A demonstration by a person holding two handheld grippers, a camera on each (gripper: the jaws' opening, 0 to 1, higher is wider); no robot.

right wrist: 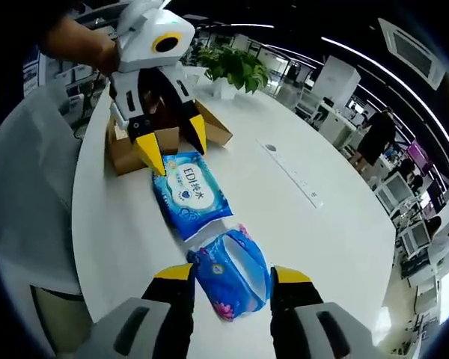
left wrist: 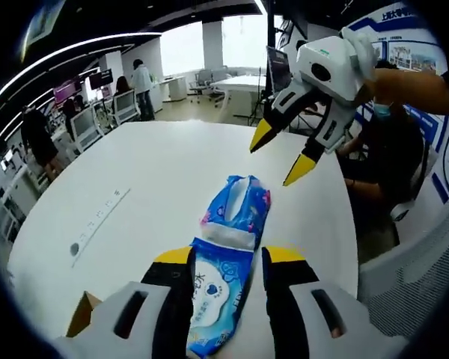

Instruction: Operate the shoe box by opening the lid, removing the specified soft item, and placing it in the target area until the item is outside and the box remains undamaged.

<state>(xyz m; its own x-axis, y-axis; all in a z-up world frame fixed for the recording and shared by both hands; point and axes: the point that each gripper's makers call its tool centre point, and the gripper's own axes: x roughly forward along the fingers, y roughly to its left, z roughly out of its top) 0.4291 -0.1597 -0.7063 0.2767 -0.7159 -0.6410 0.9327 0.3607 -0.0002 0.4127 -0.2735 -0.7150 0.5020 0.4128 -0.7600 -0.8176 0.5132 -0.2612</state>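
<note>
Two soft packs lie end to end on the white table (left wrist: 157, 172). A blue wet-wipe pack (left wrist: 217, 292) lies between the spread jaws of my left gripper (left wrist: 230, 256), which is open. Beyond it is a blue and pink floral tissue pack (left wrist: 243, 209). My right gripper (left wrist: 278, 159) hangs open in the air past that pack. In the right gripper view the floral pack (right wrist: 232, 284) sits between my right gripper's (right wrist: 232, 274) jaws. The left gripper (right wrist: 174, 153) stands over the far end of the wipe pack (right wrist: 191, 191). Behind it is the brown cardboard shoe box (right wrist: 123, 153), its flap (right wrist: 213, 129) open.
A flat white strip (left wrist: 97, 223) (right wrist: 292, 176) lies on the table. A potted plant (right wrist: 236, 67) stands at the table's far end. A seated person (left wrist: 393, 142) and a mesh chair (left wrist: 411, 269) are beside the table edge. A box corner (left wrist: 82, 314) shows near my left jaw.
</note>
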